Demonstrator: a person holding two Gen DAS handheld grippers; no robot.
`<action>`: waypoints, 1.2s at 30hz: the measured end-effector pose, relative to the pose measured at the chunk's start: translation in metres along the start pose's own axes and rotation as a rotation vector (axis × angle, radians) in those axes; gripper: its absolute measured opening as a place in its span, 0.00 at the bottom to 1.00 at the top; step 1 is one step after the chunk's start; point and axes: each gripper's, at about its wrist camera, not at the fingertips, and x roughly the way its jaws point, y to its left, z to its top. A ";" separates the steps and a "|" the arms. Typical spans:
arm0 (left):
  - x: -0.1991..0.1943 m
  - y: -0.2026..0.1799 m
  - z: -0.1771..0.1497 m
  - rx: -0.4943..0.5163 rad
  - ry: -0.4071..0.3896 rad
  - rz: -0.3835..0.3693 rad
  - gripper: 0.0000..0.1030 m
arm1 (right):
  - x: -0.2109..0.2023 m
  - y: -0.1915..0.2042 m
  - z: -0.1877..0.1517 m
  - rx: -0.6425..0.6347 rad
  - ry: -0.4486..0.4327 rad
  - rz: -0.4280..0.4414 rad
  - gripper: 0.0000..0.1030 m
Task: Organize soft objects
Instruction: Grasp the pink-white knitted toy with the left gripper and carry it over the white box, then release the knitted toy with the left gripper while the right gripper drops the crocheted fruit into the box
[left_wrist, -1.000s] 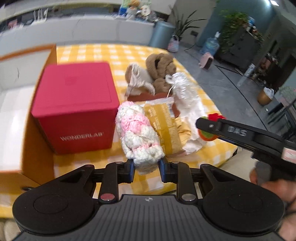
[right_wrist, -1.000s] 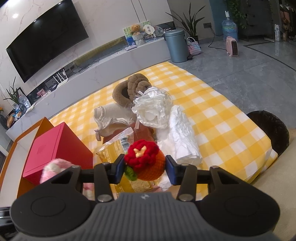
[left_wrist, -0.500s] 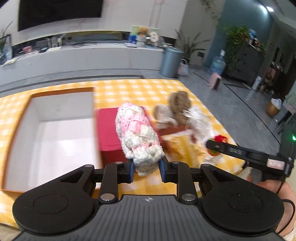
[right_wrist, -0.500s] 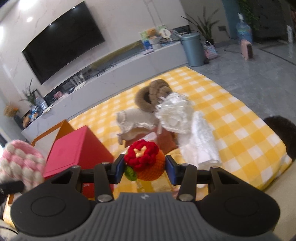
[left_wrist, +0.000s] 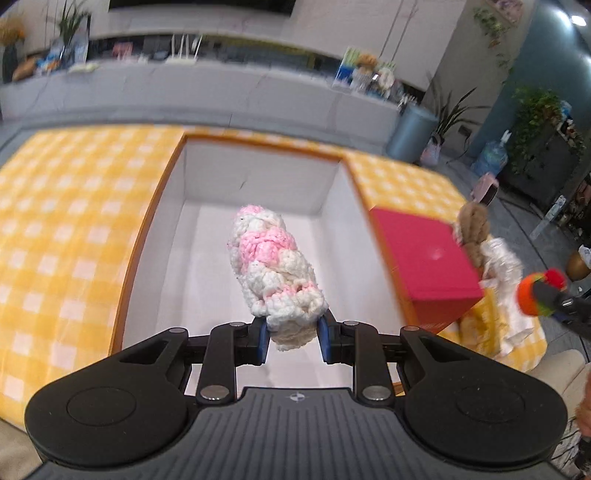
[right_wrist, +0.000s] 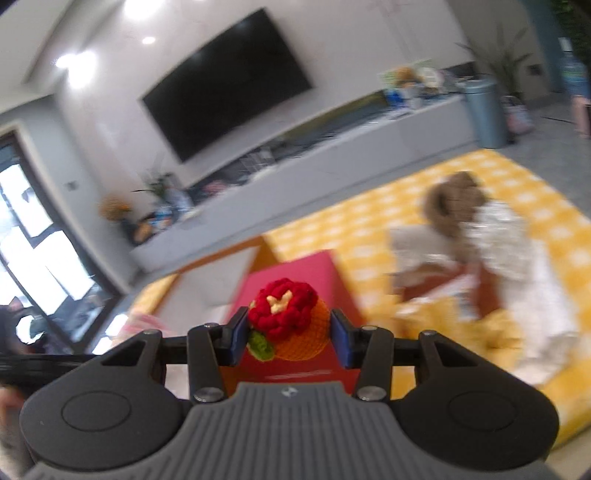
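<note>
My left gripper is shut on a pink-and-white crocheted roll and holds it above the open white box with an orange rim. My right gripper is shut on an orange crocheted ball with a red flower top, held in the air over the red box. That ball and the right gripper's tip also show at the right edge of the left wrist view. The right wrist view is blurred.
A red box stands just right of the white box. Beyond it lie a brown plush and white crinkled fabric on the yellow checked cloth. The pile shows blurred in the right wrist view.
My left gripper has swung left with the crocheted roll, from over the pile to over the white box. My right gripper has also moved left with the ball, toward the red box.
</note>
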 end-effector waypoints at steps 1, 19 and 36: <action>0.004 0.004 -0.001 -0.003 0.020 0.002 0.28 | 0.004 0.007 -0.002 -0.005 0.005 0.028 0.45; -0.009 0.037 -0.007 0.081 0.148 0.023 0.74 | 0.054 0.063 -0.030 -0.109 0.142 0.061 0.45; -0.083 0.095 -0.002 -0.045 -0.199 0.266 0.80 | 0.160 0.163 -0.039 -0.209 0.389 -0.041 0.45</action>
